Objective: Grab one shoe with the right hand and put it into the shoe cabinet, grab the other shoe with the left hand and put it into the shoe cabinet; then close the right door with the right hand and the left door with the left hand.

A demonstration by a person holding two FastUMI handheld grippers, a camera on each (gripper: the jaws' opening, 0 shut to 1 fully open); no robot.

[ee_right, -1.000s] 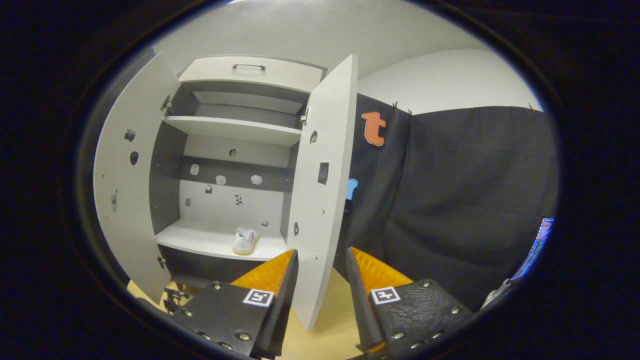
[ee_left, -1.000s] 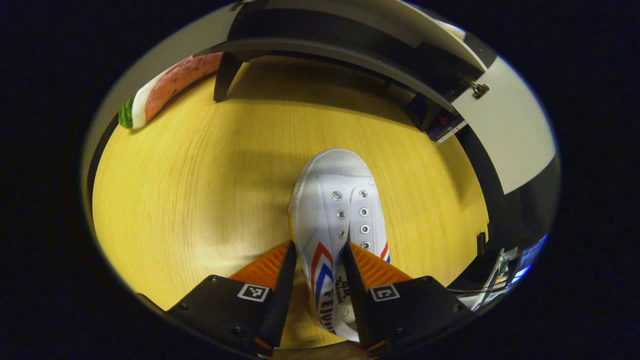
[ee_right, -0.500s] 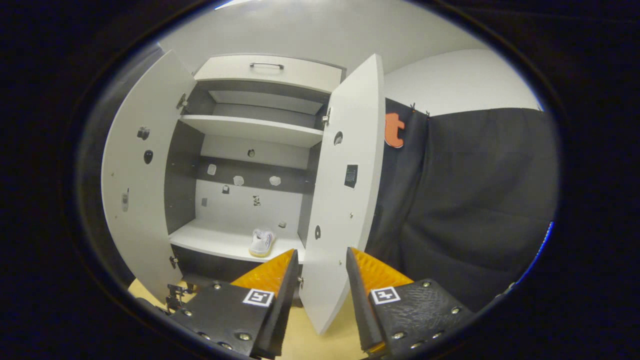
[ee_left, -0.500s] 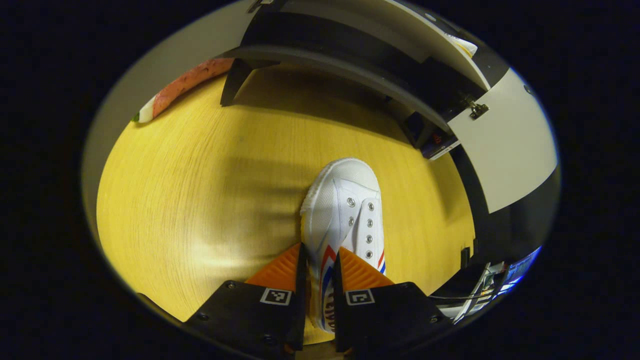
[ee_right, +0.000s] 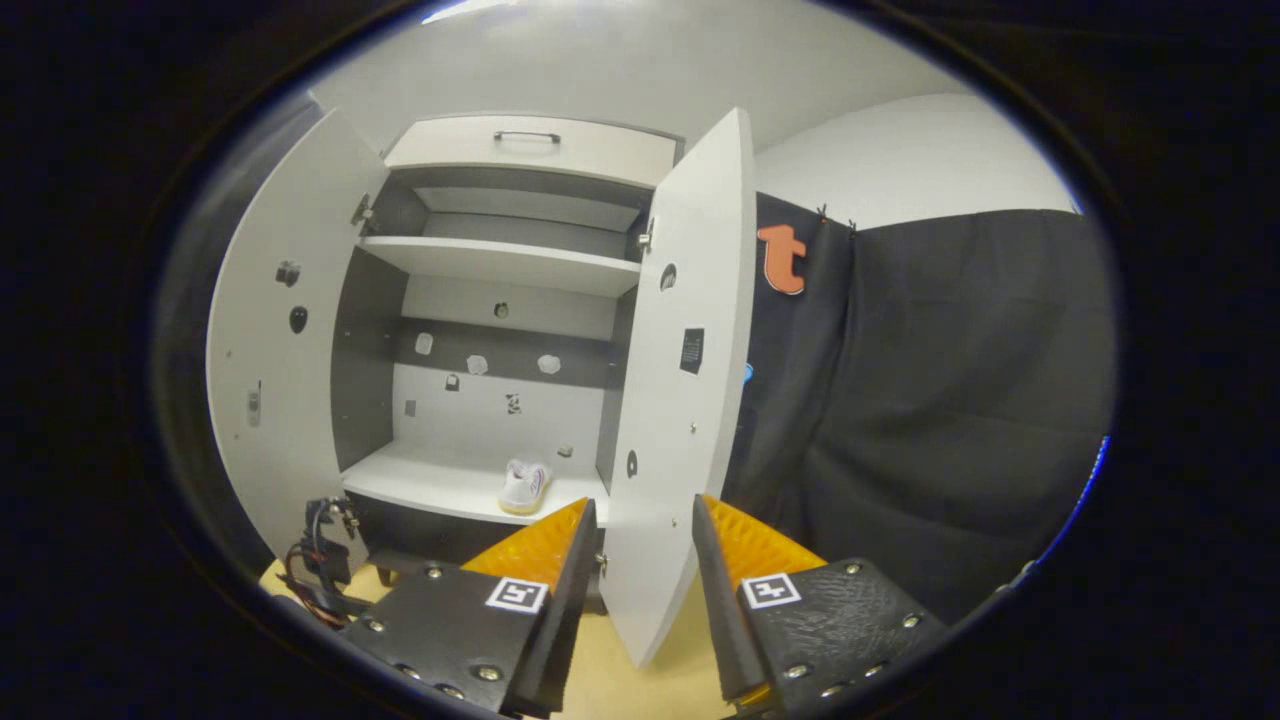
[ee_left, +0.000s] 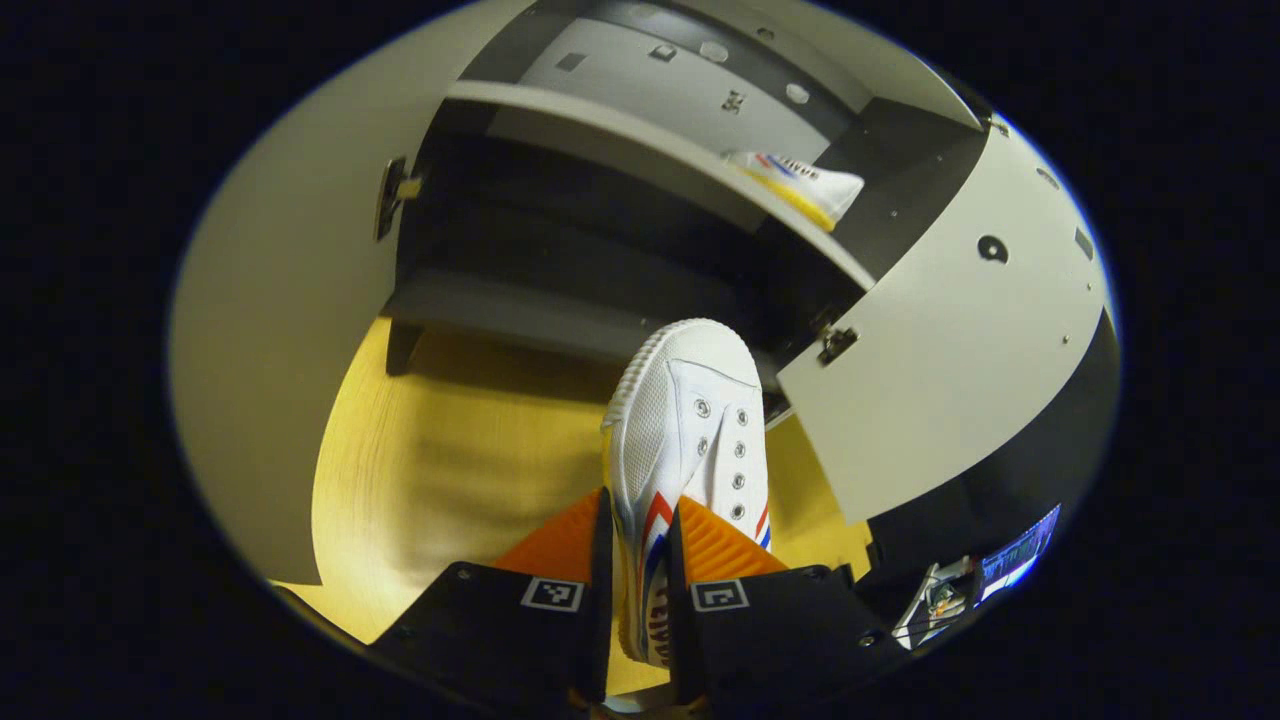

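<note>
The shoe cabinet is standing with both doors swung wide, the left door and the right door flanking pale shelves against dark inner walls. Below it the yellow wooden floor is showing between the door panels. In the left gripper view the left tool is reaching forward and tilting up toward the cabinet's lower front, its orange fingers squeezing together on the heel end of a white shoe, one finger on each side. That shoe is hanging above the floor in front of the cabinet's dark base, its long axis running straight away from the tool, toe pointing at the cabinet, eyelets facing up. The other shoe is already lying on the lower shelf, near its right end, beside the right door's hinge side; in the right gripper view it is sitting there small and pale. The right tool is hanging back from the cabinet, aiming level at the edge of the right door, its fingers spread apart and holding nothing.
</note>
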